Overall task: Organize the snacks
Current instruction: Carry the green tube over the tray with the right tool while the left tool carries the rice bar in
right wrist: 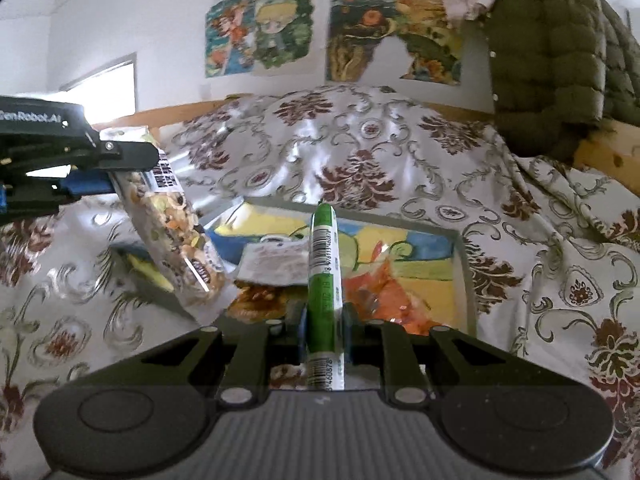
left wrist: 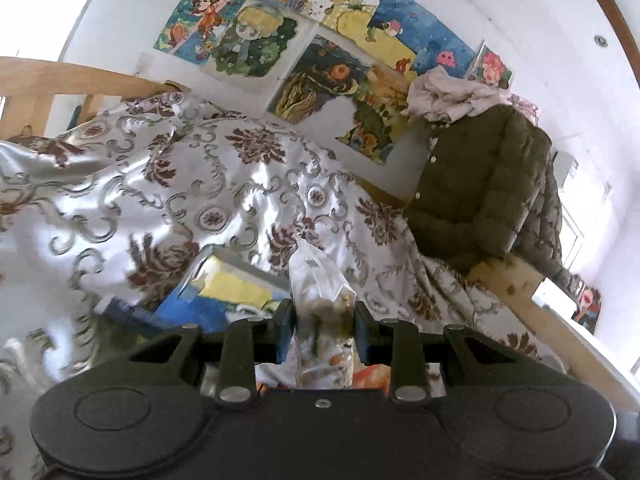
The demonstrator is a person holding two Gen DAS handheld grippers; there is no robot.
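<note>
Snacks are in both tools at this moment, each lifted above the flowered bedcover [right wrist: 360, 152]. The right gripper [right wrist: 323, 332] pinches a green stick snack [right wrist: 323, 264] between its two fingers, and the long axis of the stick runs straight forward along the fingers, its far tip pointing toward the far edge of the painted tray [right wrist: 420, 256]. The left gripper [right wrist: 132, 168], seen at the left of the right wrist view, is pressed on the upper part of a clear bag of mixed nuts [right wrist: 180, 232], which hangs slanted, its lower end toward the near left corner of the tray. In the left wrist view the same bag [left wrist: 320, 304] stands between the two pads. The tray lies just under and in front of the right gripper, so the right hand seems nearer to it. A white packet [right wrist: 276, 264] and an orange packet [right wrist: 380, 300] already lie in the tray, touching or overlapping. Free room remains on the far and right parts of the tray. To the right, the green padded jacket [right wrist: 552, 72] on the wooden bed frame [right wrist: 608, 152] is well apart.
</note>
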